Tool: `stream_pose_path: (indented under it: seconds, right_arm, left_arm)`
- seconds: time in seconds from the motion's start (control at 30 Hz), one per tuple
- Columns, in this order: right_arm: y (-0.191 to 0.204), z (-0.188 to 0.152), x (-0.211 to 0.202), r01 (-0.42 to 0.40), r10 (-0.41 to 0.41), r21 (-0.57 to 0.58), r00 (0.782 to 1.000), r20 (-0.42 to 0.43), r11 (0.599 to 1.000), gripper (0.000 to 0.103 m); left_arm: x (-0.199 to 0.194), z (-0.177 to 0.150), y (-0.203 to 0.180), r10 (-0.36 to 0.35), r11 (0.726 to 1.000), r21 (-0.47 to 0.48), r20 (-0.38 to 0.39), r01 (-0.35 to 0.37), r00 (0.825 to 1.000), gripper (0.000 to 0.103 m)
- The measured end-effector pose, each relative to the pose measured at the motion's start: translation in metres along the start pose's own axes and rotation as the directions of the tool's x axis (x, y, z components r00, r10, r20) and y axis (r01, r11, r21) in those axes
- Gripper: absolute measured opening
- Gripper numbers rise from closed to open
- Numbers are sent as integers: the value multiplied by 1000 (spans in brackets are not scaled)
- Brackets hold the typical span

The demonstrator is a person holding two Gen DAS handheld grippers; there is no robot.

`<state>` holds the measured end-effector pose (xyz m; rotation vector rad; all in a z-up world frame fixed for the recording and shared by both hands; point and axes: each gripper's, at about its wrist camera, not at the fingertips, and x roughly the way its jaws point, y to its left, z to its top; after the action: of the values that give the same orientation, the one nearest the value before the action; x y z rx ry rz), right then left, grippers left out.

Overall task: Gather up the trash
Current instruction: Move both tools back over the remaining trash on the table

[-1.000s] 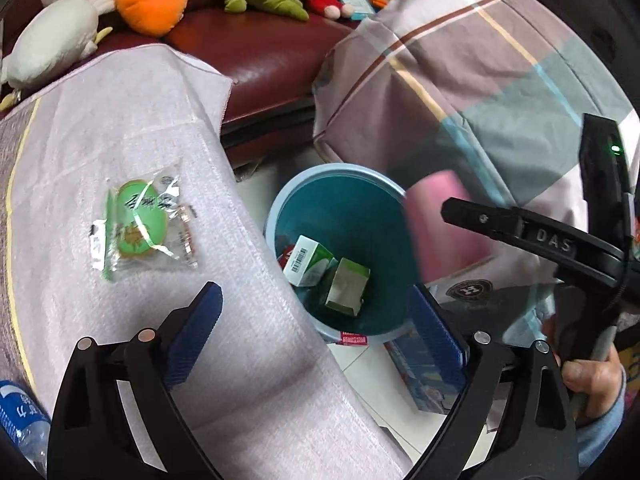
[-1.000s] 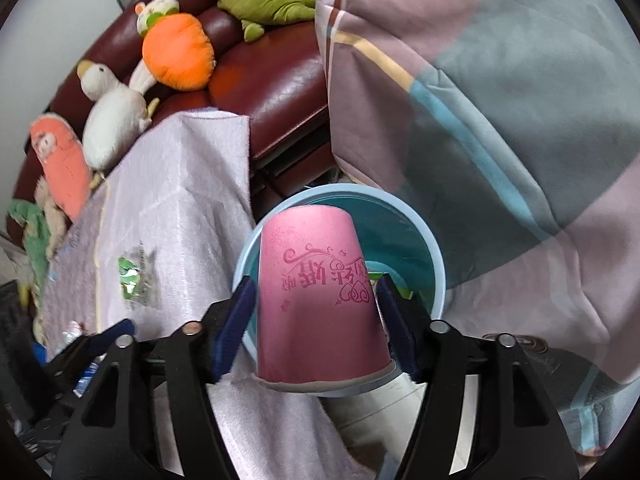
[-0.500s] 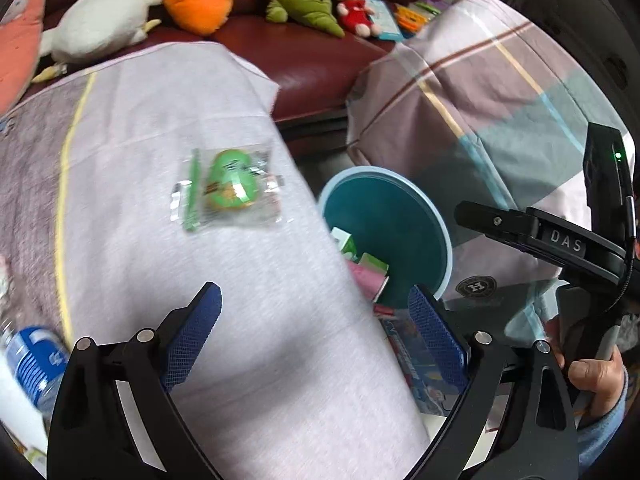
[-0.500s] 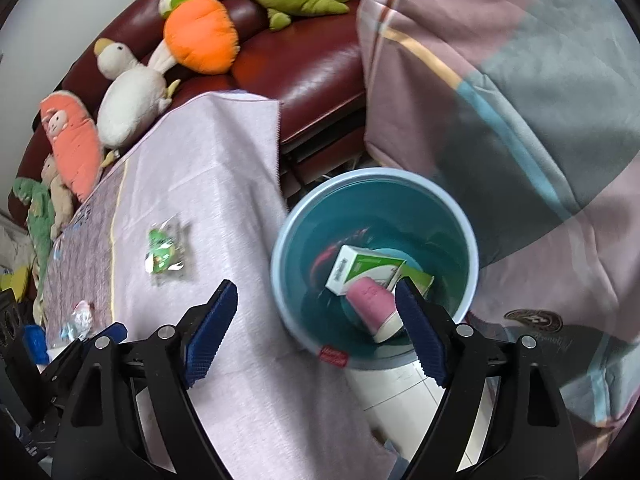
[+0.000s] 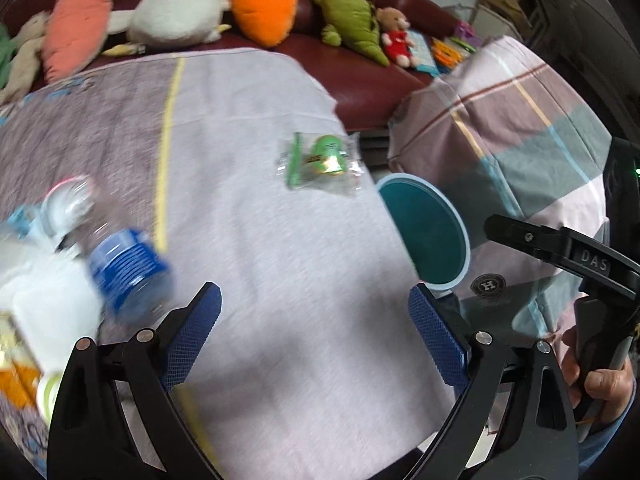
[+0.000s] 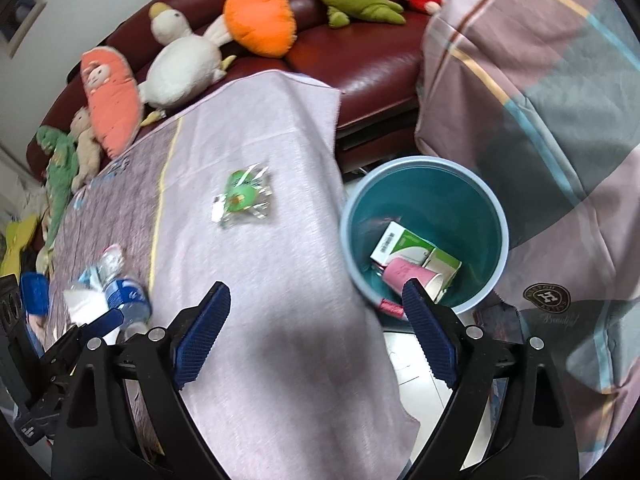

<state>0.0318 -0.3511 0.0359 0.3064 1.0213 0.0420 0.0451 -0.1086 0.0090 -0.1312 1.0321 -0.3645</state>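
A blue bin point(image 6: 424, 236) stands on the floor beside the cloth-covered table point(image 6: 260, 280); it also shows in the left wrist view point(image 5: 426, 232). Inside it lie a pink paper cup point(image 6: 404, 274) and green-white cartons point(image 6: 400, 242). A clear wrapper with a green sweet point(image 5: 320, 160) lies on the cloth near the table's right edge, also in the right wrist view point(image 6: 242, 198). A plastic bottle with a blue label point(image 5: 116, 256) lies at the left point(image 6: 120, 292). My left gripper point(image 5: 316, 336) is open and empty over the cloth. My right gripper point(image 6: 316, 336) is open and empty, above the table edge beside the bin.
Plush toys point(image 6: 256, 20) line a dark red sofa point(image 6: 360, 60) behind the table. A checked blanket point(image 6: 540, 100) hangs to the right of the bin. White tissue and small packets point(image 5: 44, 300) lie at the table's left end.
My right gripper opened and the pink cup dropped into the bin; the gripper then drew back and left. My left gripper swung left over the table, bringing the bottle into view.
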Motion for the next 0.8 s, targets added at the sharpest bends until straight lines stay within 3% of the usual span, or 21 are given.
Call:
stream_pose_path:
  seconds: [0.17,0.37,0.47,0.6,0.8]
  right_arm:
    - [28,-15,-2,-28,26,-54,999,-30,998,85]
    - [72,-38,-4,-85,76,-158,995,-64,984,85]
    - [84,-47,-5,-109,96,-185,992,-77,977,85]
    - [93,-55,-1,-139,121,-202,988,-99,970,85]
    - [100,-59,10,-150,124,-219,984,-128,964,85]
  left_arm:
    - [-22,-22,32,33,995,-96,-9,-33,999,95]
    - [-50,-52,73,101,965,-242,-9,-100,995,95]
    - [-57,-66,98,123,931,-343,-24,-124,992,95]
    - [-61,-84,128,142,865,-481,-35,-141,989,95]
    - [-58,-93,135,138,821,-557,-27,-130,990,95]
